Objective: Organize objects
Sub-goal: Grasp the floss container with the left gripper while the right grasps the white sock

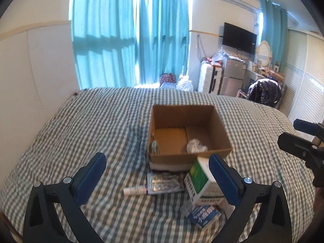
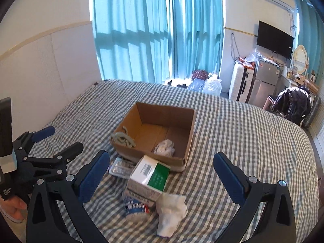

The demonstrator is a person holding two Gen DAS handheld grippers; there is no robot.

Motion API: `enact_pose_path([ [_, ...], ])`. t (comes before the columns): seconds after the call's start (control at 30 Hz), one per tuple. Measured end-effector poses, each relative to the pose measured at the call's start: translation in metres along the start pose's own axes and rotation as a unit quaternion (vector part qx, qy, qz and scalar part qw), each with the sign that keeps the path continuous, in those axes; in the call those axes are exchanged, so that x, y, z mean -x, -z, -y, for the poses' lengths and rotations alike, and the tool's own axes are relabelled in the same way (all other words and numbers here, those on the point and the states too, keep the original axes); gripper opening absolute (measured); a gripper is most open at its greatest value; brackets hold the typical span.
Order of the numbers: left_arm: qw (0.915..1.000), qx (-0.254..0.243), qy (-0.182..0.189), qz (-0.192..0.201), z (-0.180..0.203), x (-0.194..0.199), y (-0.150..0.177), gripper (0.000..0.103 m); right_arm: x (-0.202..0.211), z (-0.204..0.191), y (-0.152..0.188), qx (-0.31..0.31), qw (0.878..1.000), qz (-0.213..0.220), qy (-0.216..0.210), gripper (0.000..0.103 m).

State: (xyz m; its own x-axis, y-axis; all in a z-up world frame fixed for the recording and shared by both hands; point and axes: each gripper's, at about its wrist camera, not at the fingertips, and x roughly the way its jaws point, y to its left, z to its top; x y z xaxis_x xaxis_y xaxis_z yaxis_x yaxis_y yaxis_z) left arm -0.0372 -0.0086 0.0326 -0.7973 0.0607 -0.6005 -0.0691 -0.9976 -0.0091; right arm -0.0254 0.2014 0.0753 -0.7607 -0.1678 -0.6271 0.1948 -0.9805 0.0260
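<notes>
An open cardboard box point(image 1: 220, 139) point(image 2: 188, 141) sits on the checked bed. Inside it lie a crumpled white wad point(image 1: 195, 145) point(image 2: 165, 146) and a grey-green looped strap point(image 1: 155, 144) point(image 2: 122, 138). In front of the box lie a green-and-white carton point(image 1: 199, 179) point(image 2: 149, 175), foil blister packs point(image 1: 164, 184) point(image 2: 121, 167), a small white tube point(image 1: 134, 191), a blue-and-white packet point(image 1: 203, 215) point(image 2: 134, 206) and a white tissue point(image 2: 172, 212). My left gripper point(image 1: 158, 174) point(image 2: 58, 139) is open above these items with nothing between its fingers. My right gripper point(image 2: 162, 172) point(image 1: 295, 133) is open too, holding nothing.
The green-checked bedspread point(image 1: 81, 133) point(image 2: 243, 141) stretches wide left and right of the box. Teal curtains point(image 1: 131, 40), bags on the floor point(image 2: 210, 85), a suitcase and small fridge point(image 2: 263, 81), and a chair with a black jacket point(image 2: 291, 103) lie beyond the bed.
</notes>
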Motion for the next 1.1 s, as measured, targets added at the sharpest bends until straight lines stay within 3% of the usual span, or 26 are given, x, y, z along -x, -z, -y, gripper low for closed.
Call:
enact_pose_path([
  [0.23, 0.9986, -0.014, -0.036, -0.035, 0.014, -0.024, 0.052, 0.103, -0.031, 0.006, 0.047, 0.015, 0.999, -0.035, -0.002, 0.103],
  [0.67, 0.9887, -0.022, 0.03, -0.145, 0.073, -0.097, 0.125, 0.103, -0.104, 0.058, 0.131, -0.014, 0.99, -0.135, 0.024, 0.103],
  [0.9, 0.9815, 0.027, 0.072, -0.176, 0.079, -0.125, 0.139, 0.103, -0.112, 0.068, 0.148, -0.021, 0.987, -0.158, 0.031, 0.103],
  [1.0, 0.9792, 0.018, 0.077, -0.187, 0.08, -0.133, 0.148, 0.103, -0.115, 0.069, 0.15, -0.021, 0.986, -0.163, 0.031, 0.103],
  [1.07, 0.978, 0.01, 0.081, -0.192, 0.077, -0.135, 0.154, 0.098, -0.115, 0.067, 0.15, -0.02, 0.986, -0.164, 0.03, 0.103],
  [1.1, 0.9767, 0.008, 0.087, -0.196, 0.076, -0.136, 0.156, 0.087, -0.117, 0.065, 0.151, -0.018, 0.985, -0.166, 0.028, 0.103],
])
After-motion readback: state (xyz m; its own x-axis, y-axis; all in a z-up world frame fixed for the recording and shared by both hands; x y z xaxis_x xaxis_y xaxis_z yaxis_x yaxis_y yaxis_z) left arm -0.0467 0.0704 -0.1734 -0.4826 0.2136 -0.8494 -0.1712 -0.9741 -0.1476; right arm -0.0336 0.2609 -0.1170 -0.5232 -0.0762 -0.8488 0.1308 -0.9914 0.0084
